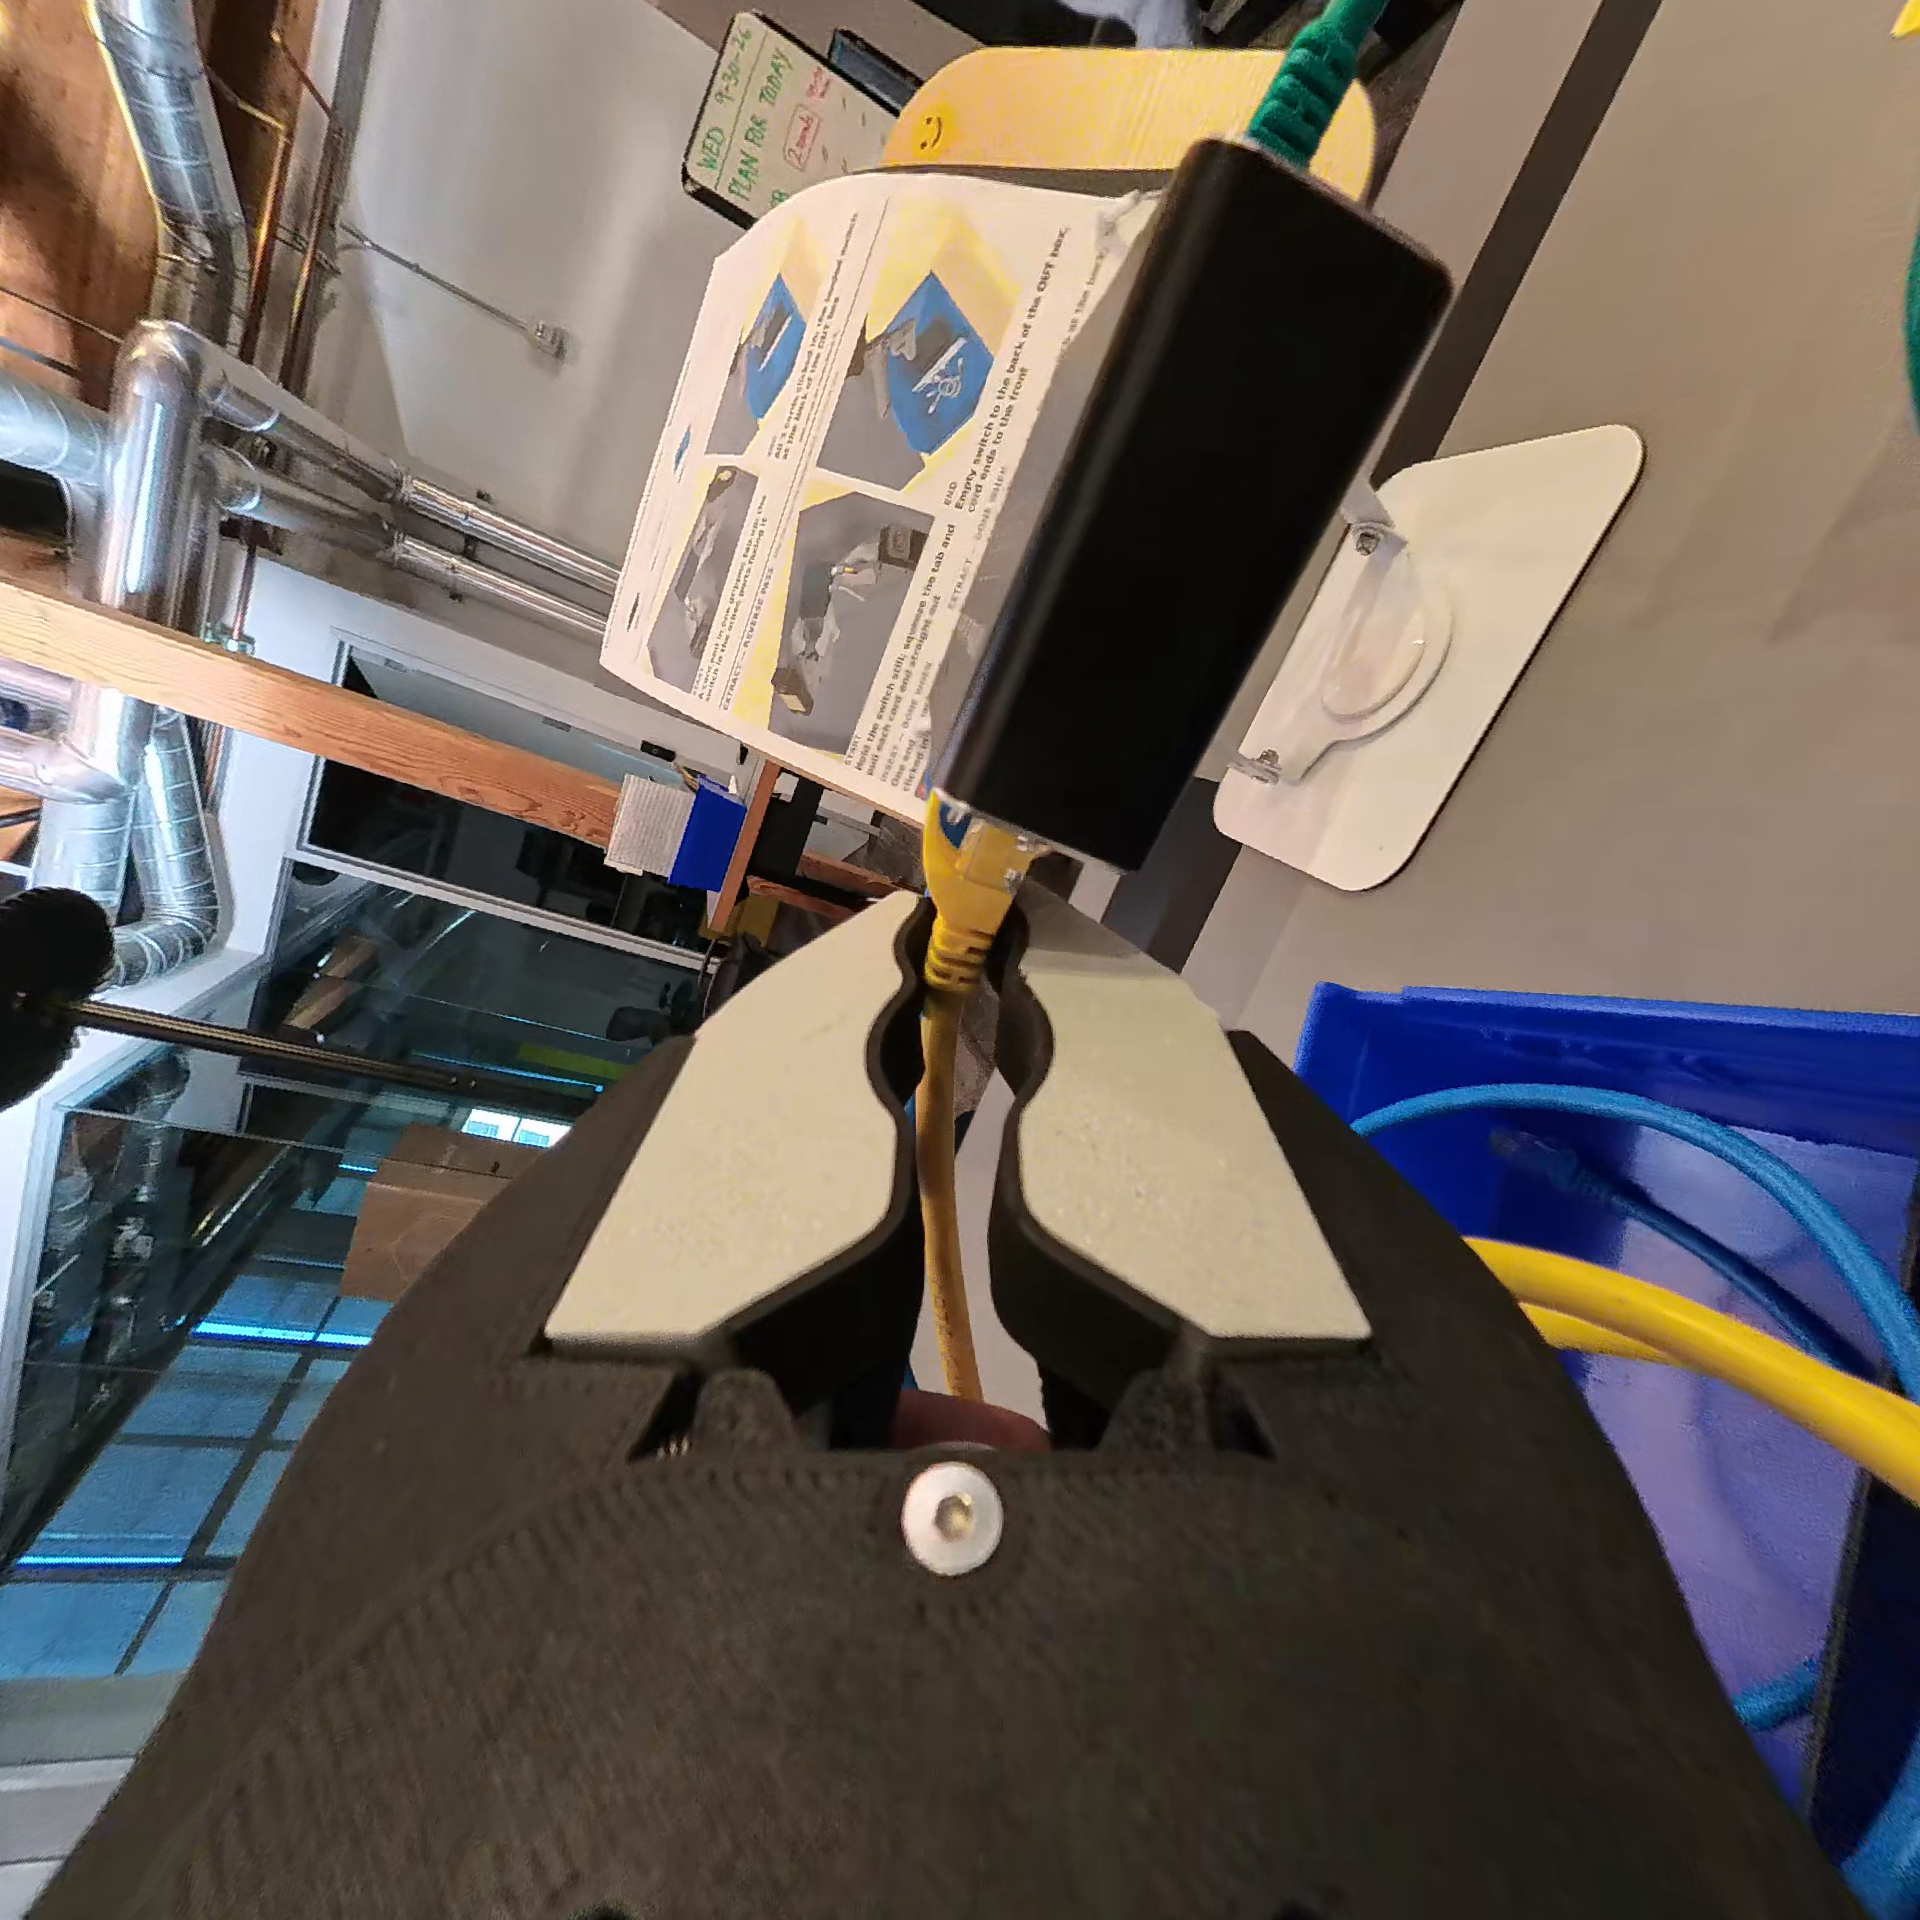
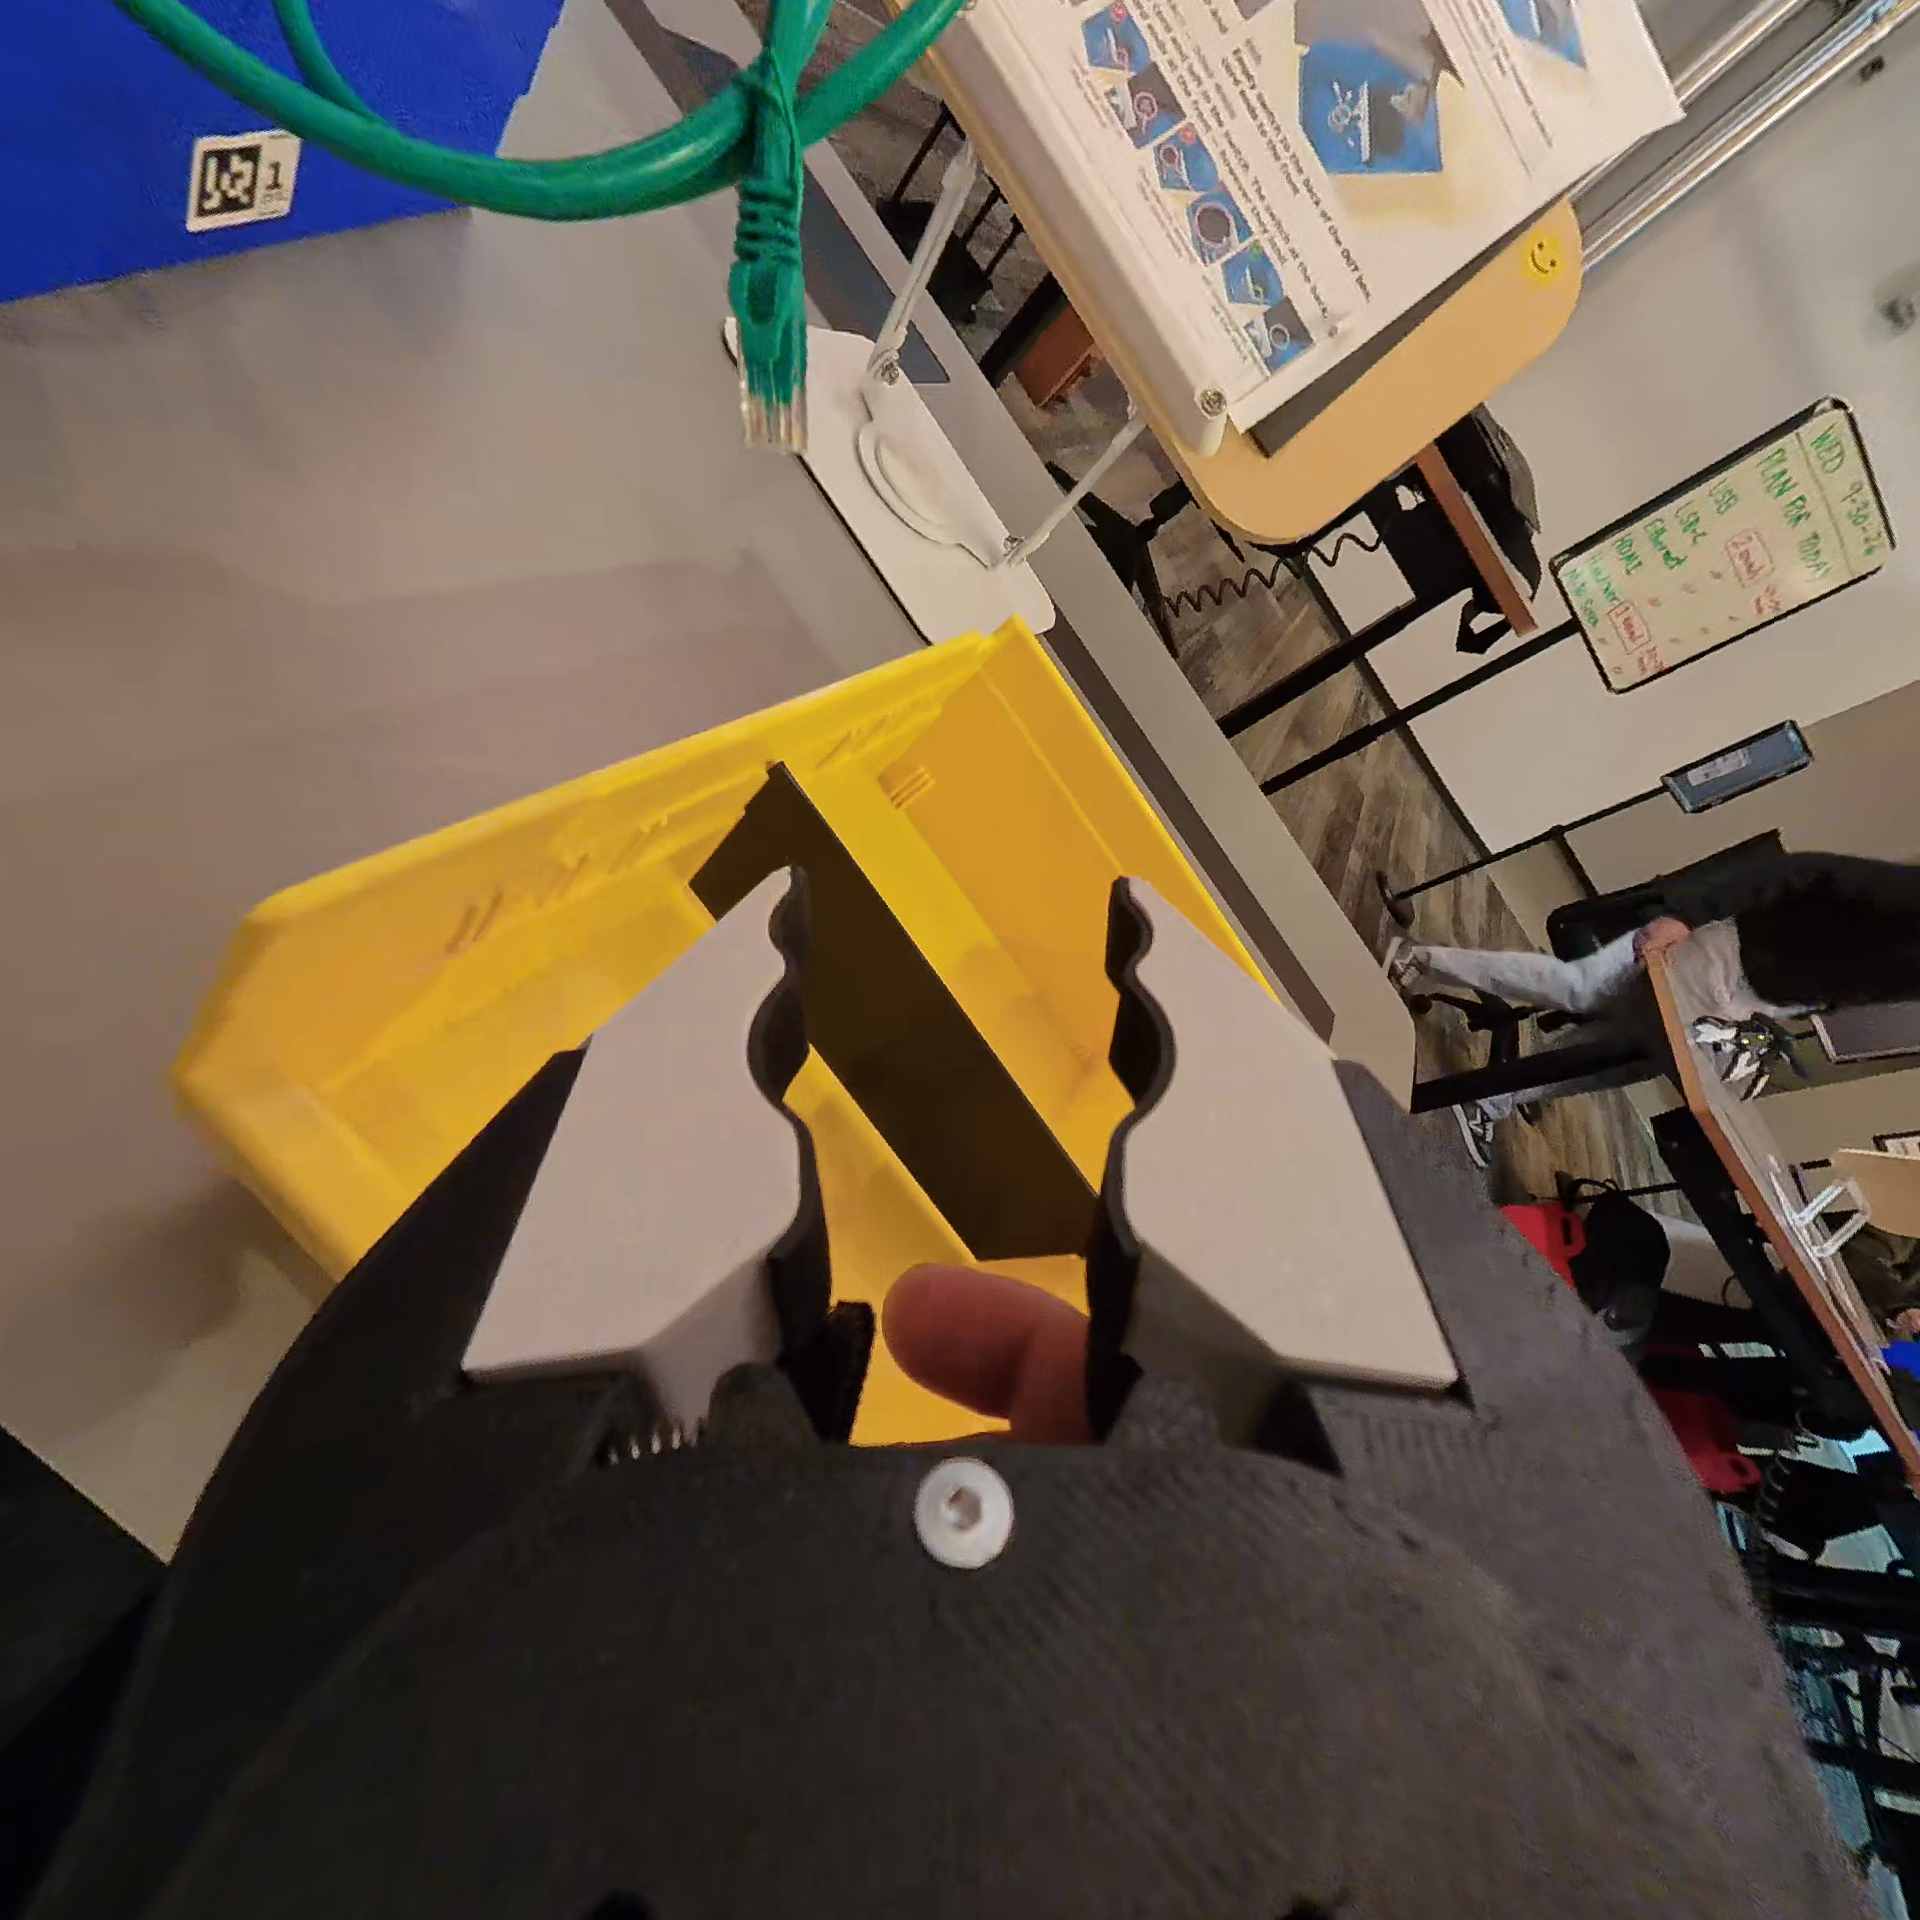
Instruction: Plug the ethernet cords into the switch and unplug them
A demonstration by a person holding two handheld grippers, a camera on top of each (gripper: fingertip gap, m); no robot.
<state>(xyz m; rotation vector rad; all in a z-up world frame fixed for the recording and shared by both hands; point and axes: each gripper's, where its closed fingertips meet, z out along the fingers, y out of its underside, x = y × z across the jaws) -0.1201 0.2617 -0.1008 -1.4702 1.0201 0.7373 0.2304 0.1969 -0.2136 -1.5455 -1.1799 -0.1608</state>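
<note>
our left gripper [image 1: 961, 940] is clamped on the yellow cord [image 1: 951, 1132] just behind its plug, which sits at the near port of the black switch [image 1: 1174, 520]; whether it is fully seated we cannot tell. a green cord [image 1: 1309, 83] enters the switch's far end. our right gripper [image 2: 961, 914] hangs spread and empty over the yellow bin [image 2: 436, 997]. we judge this mid plugging or unplugging; next calls for a straight move along the port, tab pressed if pulling.

I count three cords around the switch [image 1: 1184, 509]: one yellow [image 1: 961, 940], one green [image 1: 1314, 88], one blue [image 1: 1662, 1174]. Beside the switch I see two bins: one blue [image 1: 1600, 1060], one yellow [image 2: 416, 997].
</note>
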